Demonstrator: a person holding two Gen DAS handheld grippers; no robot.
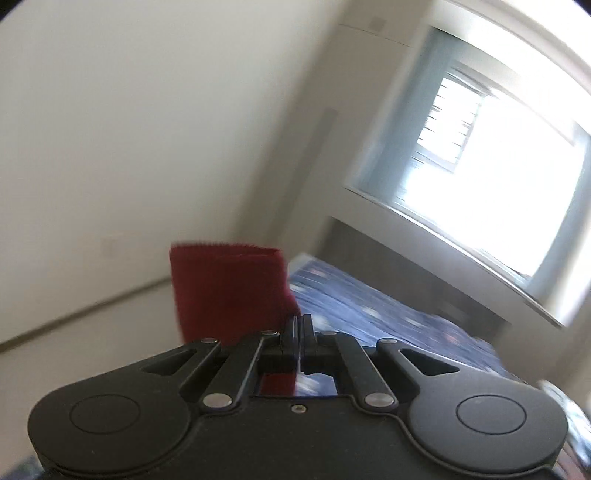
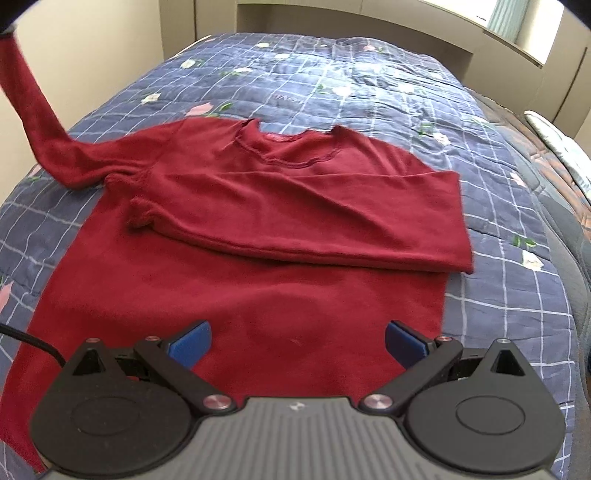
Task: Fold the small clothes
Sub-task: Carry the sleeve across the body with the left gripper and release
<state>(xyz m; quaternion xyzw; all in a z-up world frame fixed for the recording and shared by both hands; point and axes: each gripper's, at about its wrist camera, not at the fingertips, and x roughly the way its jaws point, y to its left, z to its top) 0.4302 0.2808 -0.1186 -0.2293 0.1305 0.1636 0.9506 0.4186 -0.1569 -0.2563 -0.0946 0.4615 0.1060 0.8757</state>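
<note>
Bed (image 2: 369,74) covered by blue quilted bedspread (image 2: 498,258) with pale grid lines and floral print. Dark red long-sleeved shirt (image 2: 258,288) spread flat across near half of bed, collar toward headboard end. One sleeve (image 2: 332,221) folded across chest; other sleeve (image 2: 33,110) lifted off left edge. Black cable (image 2: 33,341) at near-left corner.

- The shirt (image 2: 236,280) lay flat on the bed quilt (image 2: 369,74), collar toward the headboard (image 2: 332,18).
- One sleeve (image 2: 351,218) was folded across its chest.
- The other sleeve (image 2: 33,122) rose off the quilt to my left, its cuff (image 1: 229,288) clamped in my left gripper (image 1: 298,332).
- My right gripper (image 2: 297,343) hung over the hem.
</note>
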